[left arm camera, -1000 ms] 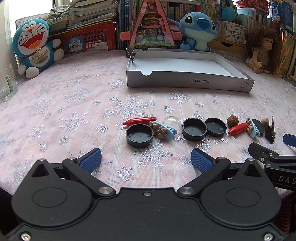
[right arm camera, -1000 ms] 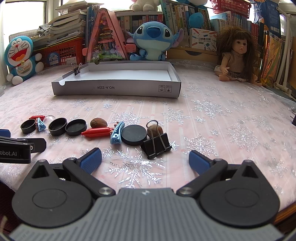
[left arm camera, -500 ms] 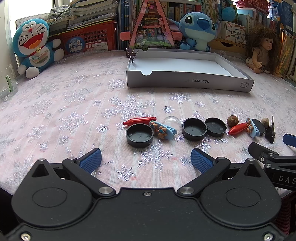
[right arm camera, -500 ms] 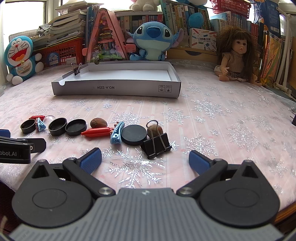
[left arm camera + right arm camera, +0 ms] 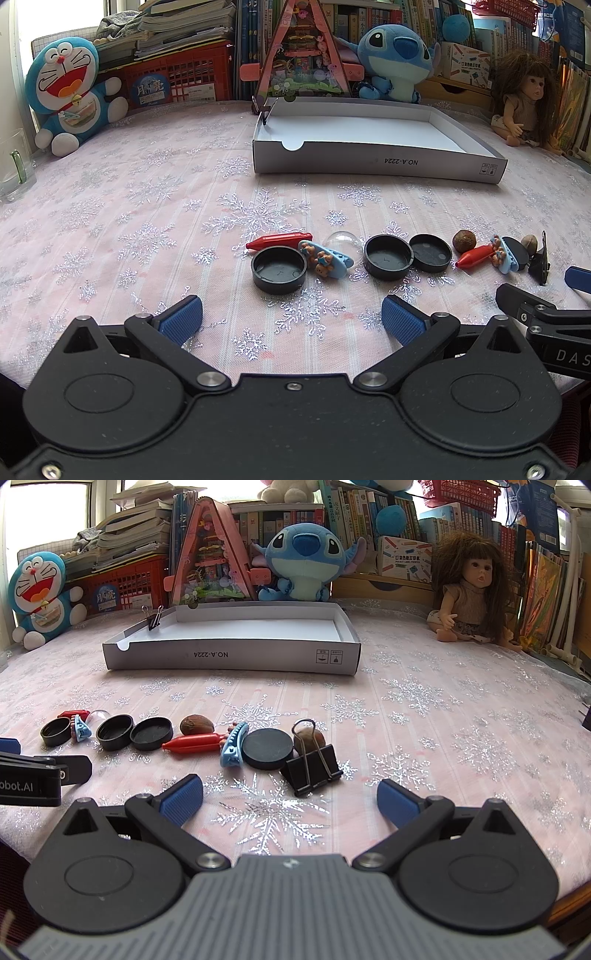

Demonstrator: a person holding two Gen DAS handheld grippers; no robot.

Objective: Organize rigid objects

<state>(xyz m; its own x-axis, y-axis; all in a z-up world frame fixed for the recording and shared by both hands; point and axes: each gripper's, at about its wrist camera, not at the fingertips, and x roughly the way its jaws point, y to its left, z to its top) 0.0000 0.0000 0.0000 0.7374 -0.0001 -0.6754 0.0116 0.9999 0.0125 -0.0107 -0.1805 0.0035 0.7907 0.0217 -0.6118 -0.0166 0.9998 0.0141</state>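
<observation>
A row of small items lies on the pink snowflake tablecloth in front of both grippers. In the left wrist view: a black cap [image 5: 279, 268], a red crayon [image 5: 279, 240], a blue hair clip [image 5: 325, 258], a clear dome [image 5: 343, 242], two more black caps [image 5: 388, 256]. In the right wrist view: a black binder clip [image 5: 314, 764], a black disc [image 5: 267, 748], a blue clip [image 5: 232, 745], a red crayon [image 5: 192, 743], a brown nut [image 5: 197, 724]. My left gripper [image 5: 291, 319] and right gripper [image 5: 290, 799] are open and hold nothing, short of the row. The white tray [image 5: 229, 657] stands empty behind.
A small binder clip [image 5: 154, 618] is clipped on the tray's far left corner. Plush toys, a doll [image 5: 469, 594], a red crate and books line the back. A glass [image 5: 14, 166] stands at the far left. Bare cloth lies between the row and the tray.
</observation>
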